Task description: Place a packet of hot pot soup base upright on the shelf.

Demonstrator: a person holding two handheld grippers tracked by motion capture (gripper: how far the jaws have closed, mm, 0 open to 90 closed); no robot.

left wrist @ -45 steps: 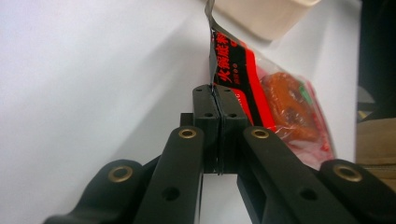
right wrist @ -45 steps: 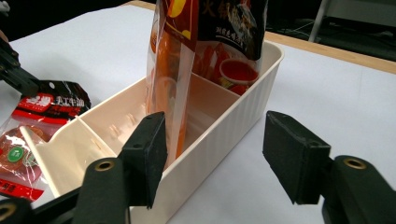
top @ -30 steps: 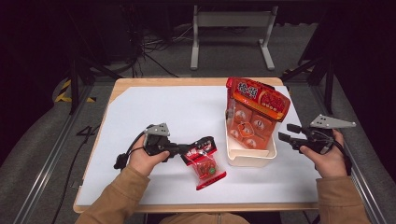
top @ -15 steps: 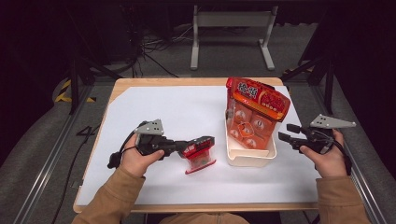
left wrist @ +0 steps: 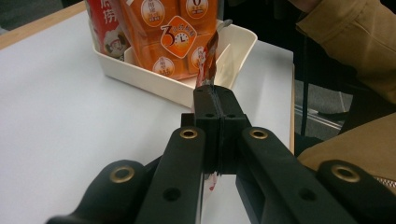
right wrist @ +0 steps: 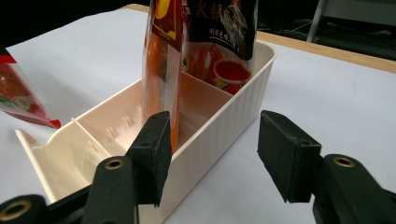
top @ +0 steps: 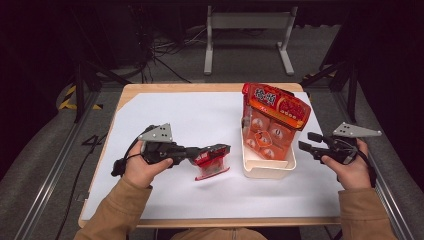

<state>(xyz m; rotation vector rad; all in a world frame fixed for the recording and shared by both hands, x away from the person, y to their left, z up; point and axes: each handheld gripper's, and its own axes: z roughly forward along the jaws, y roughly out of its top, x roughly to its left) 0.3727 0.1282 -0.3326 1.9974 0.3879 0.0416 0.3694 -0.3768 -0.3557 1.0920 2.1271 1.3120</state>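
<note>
One big bag [top: 275,107] already stands in the cream bin [top: 267,170] near the table's right edge. The left gripper [top: 220,150], clamped on the small red packet [top: 211,166], holds it beside the bin, not yet inside. The right gripper [top: 306,141] waits with jaws apart.

Dark room, grey floor [top: 45,150], metal stand [top: 247,30] behind the table [top: 210,88]

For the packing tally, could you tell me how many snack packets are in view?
2: a large packet standing in the cream bin, and a small packet clamped in the left gripper.
</note>
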